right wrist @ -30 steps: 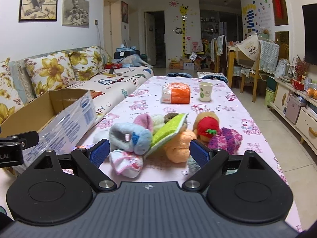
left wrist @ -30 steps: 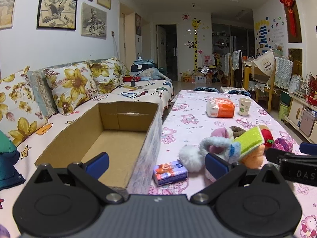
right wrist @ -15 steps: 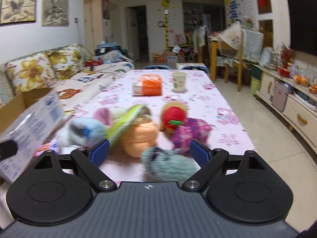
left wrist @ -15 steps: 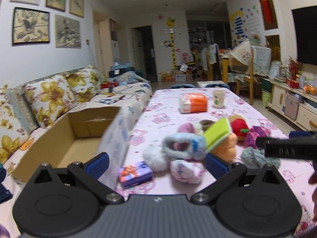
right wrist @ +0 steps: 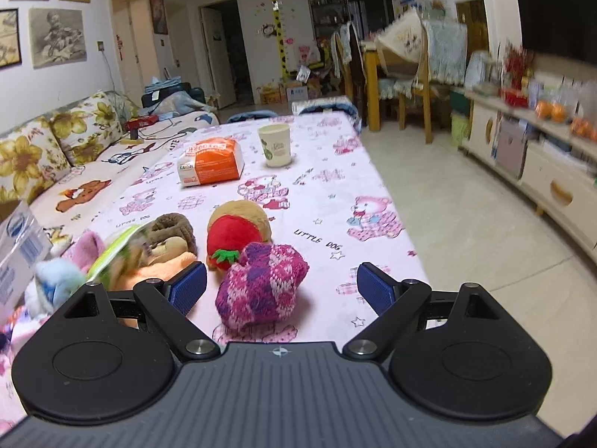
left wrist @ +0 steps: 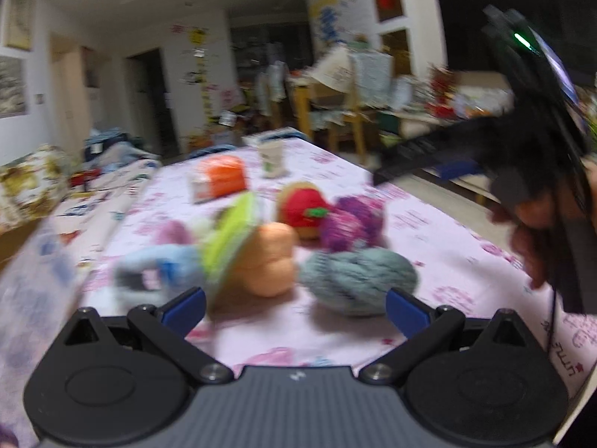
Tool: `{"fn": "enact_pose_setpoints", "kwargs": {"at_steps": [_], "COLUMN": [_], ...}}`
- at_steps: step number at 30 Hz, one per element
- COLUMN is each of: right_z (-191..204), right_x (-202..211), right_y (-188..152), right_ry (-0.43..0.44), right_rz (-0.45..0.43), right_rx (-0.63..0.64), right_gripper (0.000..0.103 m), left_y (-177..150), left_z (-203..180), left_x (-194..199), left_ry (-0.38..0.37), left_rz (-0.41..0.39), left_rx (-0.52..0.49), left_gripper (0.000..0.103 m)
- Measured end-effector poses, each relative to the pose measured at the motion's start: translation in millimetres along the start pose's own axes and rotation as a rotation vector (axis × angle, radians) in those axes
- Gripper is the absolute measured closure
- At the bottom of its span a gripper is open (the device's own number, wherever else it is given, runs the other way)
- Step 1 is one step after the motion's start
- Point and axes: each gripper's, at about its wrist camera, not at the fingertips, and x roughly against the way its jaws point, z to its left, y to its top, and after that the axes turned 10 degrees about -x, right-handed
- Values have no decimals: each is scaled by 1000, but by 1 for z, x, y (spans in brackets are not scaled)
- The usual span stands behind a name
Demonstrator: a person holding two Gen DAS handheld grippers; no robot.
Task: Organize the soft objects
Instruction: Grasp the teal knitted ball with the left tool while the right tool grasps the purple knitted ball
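A heap of soft things lies on the pink-clothed table (right wrist: 335, 186). In the blurred left wrist view I see a grey-green yarn ball (left wrist: 358, 280), an orange soft toy (left wrist: 270, 261), a red strawberry plush (left wrist: 302, 212) and a purple knit (left wrist: 352, 220). My left gripper (left wrist: 294, 308) is open just short of the yarn ball. My right gripper (right wrist: 281, 291) is open, with the purple-pink knit (right wrist: 261, 291) between its fingers; the strawberry plush (right wrist: 235, 235) lies behind. The right gripper's body (left wrist: 522, 142) shows at the right of the left wrist view.
An orange tissue pack (right wrist: 211, 166) and a paper cup (right wrist: 275, 145) stand farther back on the table. A sofa with flowered cushions (right wrist: 56, 142) runs along the left. The cardboard box's wrapped side (right wrist: 18, 257) shows at the far left. Chairs (right wrist: 406, 71) and a low cabinet (right wrist: 541, 171) stand at the right.
Both grippers have swung right, away from the cardboard box. The left now faces the yarn ball and orange toy; the right now faces the purple-pink knit. Both stay open.
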Motion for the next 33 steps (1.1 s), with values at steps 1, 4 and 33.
{"fn": "enact_pose_setpoints", "kwargs": {"at_steps": [1, 4, 33], "right_z": [-1, -2, -1], "right_x": [-6, -25, -108], "right_y": [1, 0, 4], "right_ry": [8, 25, 53], "right_rz": [16, 69, 234], "right_rx": [-9, -26, -50], "right_gripper": [0, 0, 18], "left_y": [0, 1, 4], "left_z": [-5, -16, -5], "left_x": [-7, -24, -71], "left_ry": [-20, -65, -286], "left_rz": [5, 13, -10], "left_rx": [-12, -34, 64], "left_gripper": [1, 1, 38]}}
